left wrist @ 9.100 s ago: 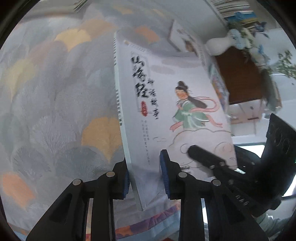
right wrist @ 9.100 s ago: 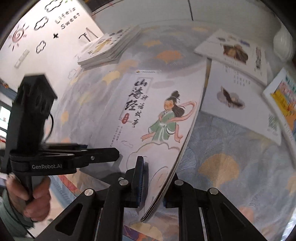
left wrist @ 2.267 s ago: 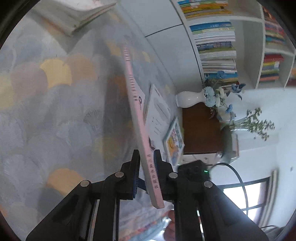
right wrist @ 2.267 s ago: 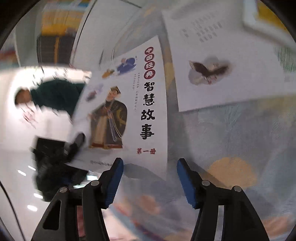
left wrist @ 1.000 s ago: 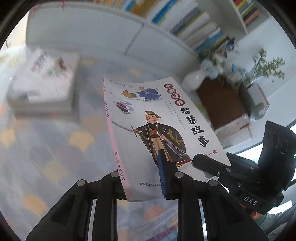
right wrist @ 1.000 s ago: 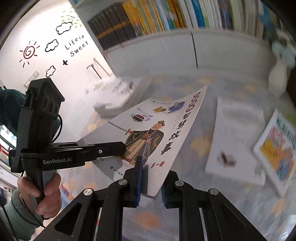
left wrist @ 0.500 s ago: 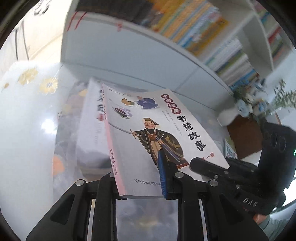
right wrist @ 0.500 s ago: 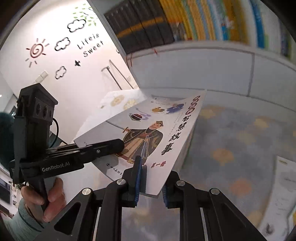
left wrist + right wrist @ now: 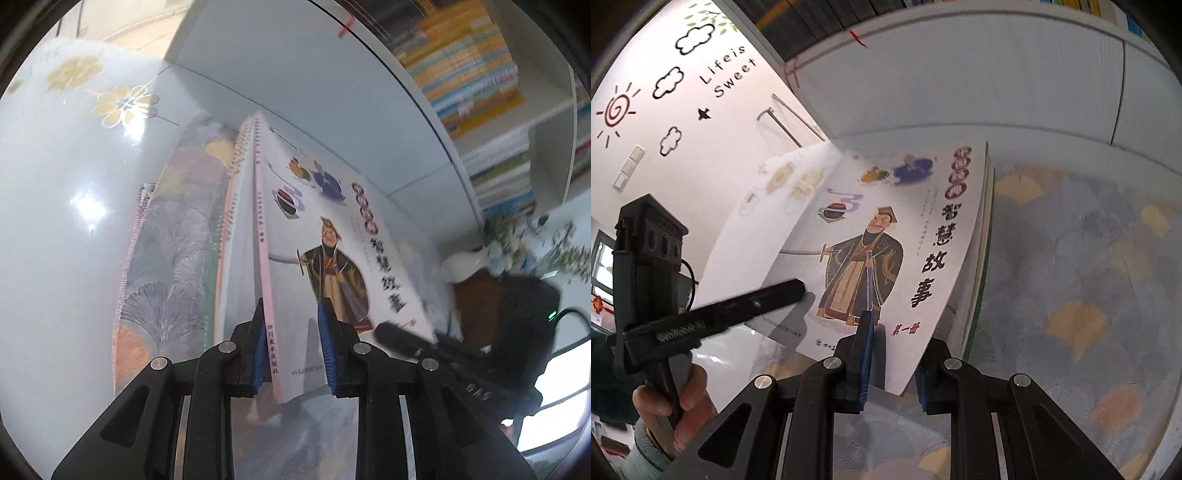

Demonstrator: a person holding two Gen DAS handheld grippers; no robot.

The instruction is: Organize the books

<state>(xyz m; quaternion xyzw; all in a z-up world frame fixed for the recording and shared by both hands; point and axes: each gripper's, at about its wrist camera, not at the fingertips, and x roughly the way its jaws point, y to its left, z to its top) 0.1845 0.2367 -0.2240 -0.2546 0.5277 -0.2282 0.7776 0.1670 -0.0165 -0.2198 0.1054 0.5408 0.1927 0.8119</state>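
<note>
A thin white book (image 9: 332, 240) with a robed man on its cover is held by its near edge between both grippers. My left gripper (image 9: 291, 350) clamps the pink spine corner and its jaws are opening, though the pads still touch the book. My right gripper (image 9: 892, 365) is shut on the other near corner of the book (image 9: 886, 229). The book slants down over a stack of books (image 9: 225, 229) at the table's corner. The stack's page edges (image 9: 979, 288) show just under it. The left gripper's finger (image 9: 738, 306) crosses the right wrist view.
A tablecloth (image 9: 1071, 295) with a fan pattern covers the table. Glossy floor tiles (image 9: 55, 184) lie beyond its left edge. White cabinet doors and packed bookshelves (image 9: 480, 74) stand behind. A white vase (image 9: 465, 266) sits far right. A hand (image 9: 683, 398) grips the left handle.
Both grippers have carried the book down and across onto the stack at the table corner. The stack now sits directly under the book, and the loose books to the right have left view.
</note>
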